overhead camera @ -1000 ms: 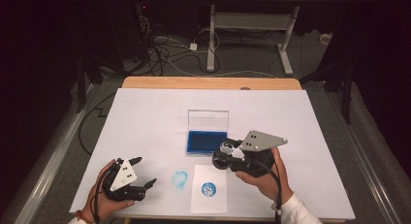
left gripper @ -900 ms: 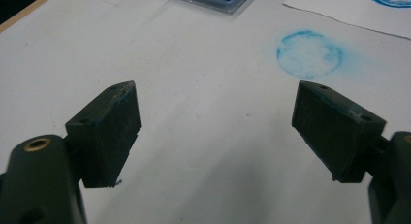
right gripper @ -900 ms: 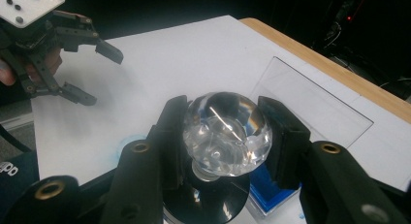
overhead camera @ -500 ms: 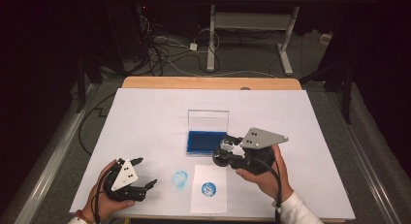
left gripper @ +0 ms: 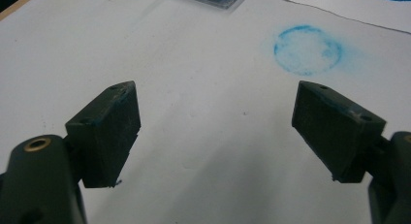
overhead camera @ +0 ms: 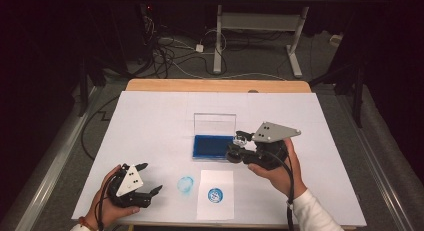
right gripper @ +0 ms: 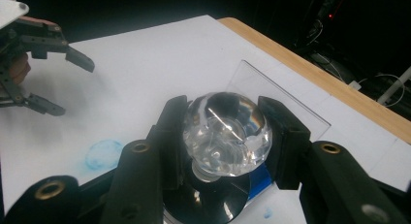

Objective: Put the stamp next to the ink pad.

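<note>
Now, stamp: the right gripper clamps the clear round knob of a stamp, one jaw on each side, its dark round base hanging below.
Stamp position: in the high view the stamp sits at the right edge of the blue ink pad; whether the base touches the pad or hovers just over it I cannot tell.
Stamp axis: knob up and base down, tilted a little, so by my reading the face meets a surface only by a downward press.
Ink pad: an open case with its clear lid standing upright at the far side, which blocks any approach from behind.
Paper target: a small white sheet lies nearer the person than the pad and slightly left of the right gripper; it already bears a blue round print.
Stray mark: a smudged blue ring lies on the table cover just left of the sheet.
Nearer hand: the right, which already holds the stamp.
Left gripper: jaws spread wide with nothing between them, low over the cover near the front left edge, well apart from the pad.
Open room: bare white cover spreads all round, and the wooden table edge is far off.
</note>
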